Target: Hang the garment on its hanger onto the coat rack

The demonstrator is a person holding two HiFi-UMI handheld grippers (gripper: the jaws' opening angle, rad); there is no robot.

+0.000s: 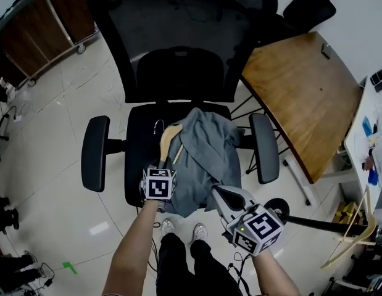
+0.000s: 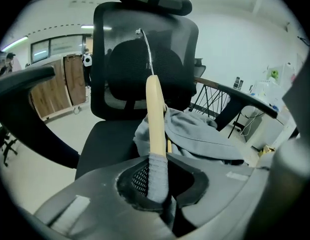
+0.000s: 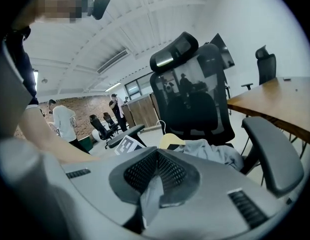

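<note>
A grey garment point(image 1: 203, 159) lies bunched on a wooden hanger point(image 1: 169, 137) on the seat of a black office chair point(image 1: 138, 140). My left gripper point(image 1: 161, 165) is shut on the near end of the hanger's arm. In the left gripper view the pale wood point(image 2: 155, 114) rises from the closed jaws to the metal hook point(image 2: 146, 49), with the garment point(image 2: 195, 134) to its right. My right gripper point(image 1: 217, 192) sits at the garment's near right edge. Its jaws point(image 3: 152, 194) are shut with nothing visibly between them, and the garment point(image 3: 210, 151) lies beyond.
A wooden table point(image 1: 302, 97) stands right of the chair, with a white desk point(image 1: 363, 147) of small items further right. A second wooden hanger point(image 1: 354, 239) lies low right. A wooden cabinet point(image 1: 49, 17) is at far left. People point(image 3: 62, 124) stand in the background.
</note>
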